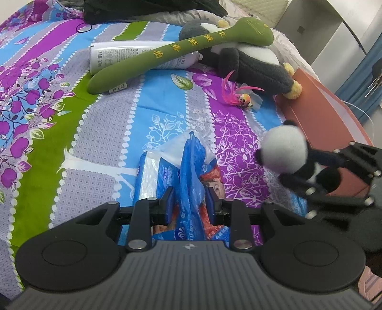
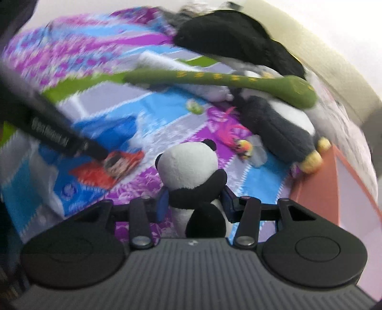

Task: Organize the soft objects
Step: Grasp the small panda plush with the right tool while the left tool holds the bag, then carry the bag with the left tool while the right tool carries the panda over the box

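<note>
My left gripper (image 1: 189,205) is shut on a blue and white plastic tissue pack (image 1: 188,167) lying on the patterned bedspread; the pack also shows in the right wrist view (image 2: 95,164). My right gripper (image 2: 194,202) is shut on a small panda plush (image 2: 191,176), held above the bed; the panda (image 1: 284,150) and right gripper also show at the right of the left wrist view. A green plush stick (image 1: 167,54) with yellow characters lies across a white bottle (image 1: 133,57) and a grey penguin plush (image 1: 250,59) at the far side.
An orange-brown box (image 1: 322,119) stands at the bed's right edge. A small pink feathered toy (image 1: 238,95) lies near the penguin. Black fabric (image 1: 148,9) is heaped at the bed's far end. The right wrist view is motion-blurred.
</note>
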{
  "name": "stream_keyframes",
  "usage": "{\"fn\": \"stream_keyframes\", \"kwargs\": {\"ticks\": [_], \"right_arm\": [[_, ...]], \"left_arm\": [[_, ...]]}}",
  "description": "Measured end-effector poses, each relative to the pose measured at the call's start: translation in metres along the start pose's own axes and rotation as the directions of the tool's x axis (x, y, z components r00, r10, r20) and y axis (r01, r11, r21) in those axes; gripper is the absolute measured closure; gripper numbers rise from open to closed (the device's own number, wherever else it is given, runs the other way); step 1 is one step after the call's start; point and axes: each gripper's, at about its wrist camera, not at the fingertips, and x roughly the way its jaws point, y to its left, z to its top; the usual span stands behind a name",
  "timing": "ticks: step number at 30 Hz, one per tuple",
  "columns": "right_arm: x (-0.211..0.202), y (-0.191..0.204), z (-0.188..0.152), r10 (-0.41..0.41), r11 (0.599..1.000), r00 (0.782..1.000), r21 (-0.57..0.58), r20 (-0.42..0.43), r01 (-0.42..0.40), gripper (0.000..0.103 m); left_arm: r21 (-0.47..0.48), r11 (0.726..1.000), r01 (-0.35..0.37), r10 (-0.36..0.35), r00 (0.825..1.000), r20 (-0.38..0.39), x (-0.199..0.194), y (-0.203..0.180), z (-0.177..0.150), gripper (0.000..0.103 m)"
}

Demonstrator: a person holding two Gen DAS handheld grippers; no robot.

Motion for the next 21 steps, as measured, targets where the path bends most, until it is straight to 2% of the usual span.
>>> {"fn": "stream_keyframes", "kwargs": {"ticks": [3,7,11,12,13,18,21], "right_arm": [[-0.004,-0.017,-0.004,0.046,0.981,0.999,0.188,-0.011,-0.043,0.054],[-0.003,-0.026,-0.018,0.102,0.921,0.994,0.382,-0.033,-0.081,0.054],[-0.005,-0.018,-0.026,0.096,0.895,0.994,0.442,-0.053,-0.063,0.054],[-0.007,-0.017,-0.027,0.09,0.888,0.994,0.455,-0.054,-0.056,0.054],[-0.007,-0.017,-0.026,0.087,0.881,0.995,0.47,-0.055,-0.051,0.054],[-0.018,-0.023,-0.031,0.096,0.809,0.995,0.585,-0.037,-0.056,0.054],[-0.028,-0.023,-0.032,0.087,0.794,0.996,0.606,-0.026,-0.053,0.054]], "left_arm": [[0.001,1.0,-0.001,0.001,1.0,-0.001,0.0,0.0,0.0,0.071],[0.011,1.0,-0.004,0.004,1.0,0.0,0.001,-0.001,0.0,0.071],[0.035,0.999,-0.013,0.013,1.0,0.002,0.002,-0.003,-0.002,0.073],[0.039,0.999,-0.015,0.014,1.0,0.004,0.002,-0.003,-0.002,0.085],[0.04,0.999,-0.013,0.012,1.0,0.009,0.001,-0.003,-0.002,0.091],[0.04,0.999,0.013,-0.014,1.0,0.018,-0.013,-0.009,-0.001,0.095],[0.057,0.998,0.024,-0.026,0.999,0.033,-0.026,-0.017,-0.002,0.095]]}}
